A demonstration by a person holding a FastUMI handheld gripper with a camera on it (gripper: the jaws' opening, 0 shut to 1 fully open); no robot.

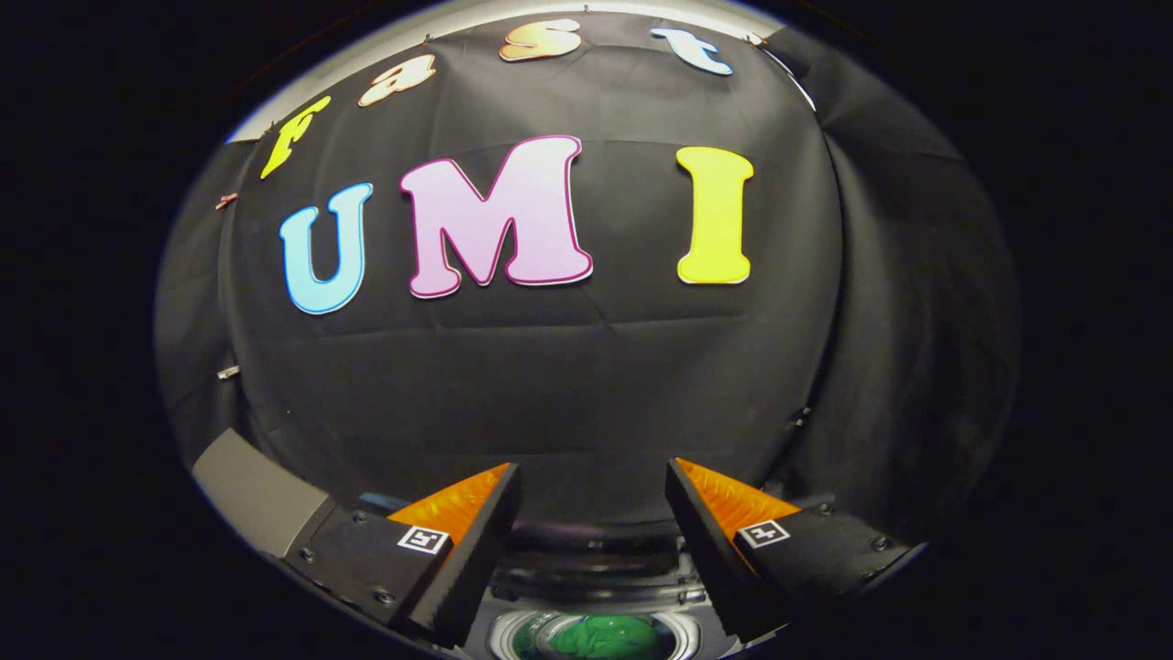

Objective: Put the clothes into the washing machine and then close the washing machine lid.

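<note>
Now the tool is open, its two fingers spread wide with nothing between them, pointing level at the booth's black wall. Low down between the fingers sits the washing machine, seen from above: a round opening with green clothes already inside the drum. The lid itself is hard to make out; a dark band just behind the opening may be it standing raised, but I cannot tell for certain. A grey panel shows off beside the left finger.

Judging from this, the clothes are in and closing the lid is what remains. The main risk is aim: the tool looks over the machine rather than at it, so reaching for the lid from this pose could miss its edge or knock the machine's rim. If any cloth hangs over the opening, the lid may catch on it and not shut fully. Pushing down too fast could also slam it.
</note>
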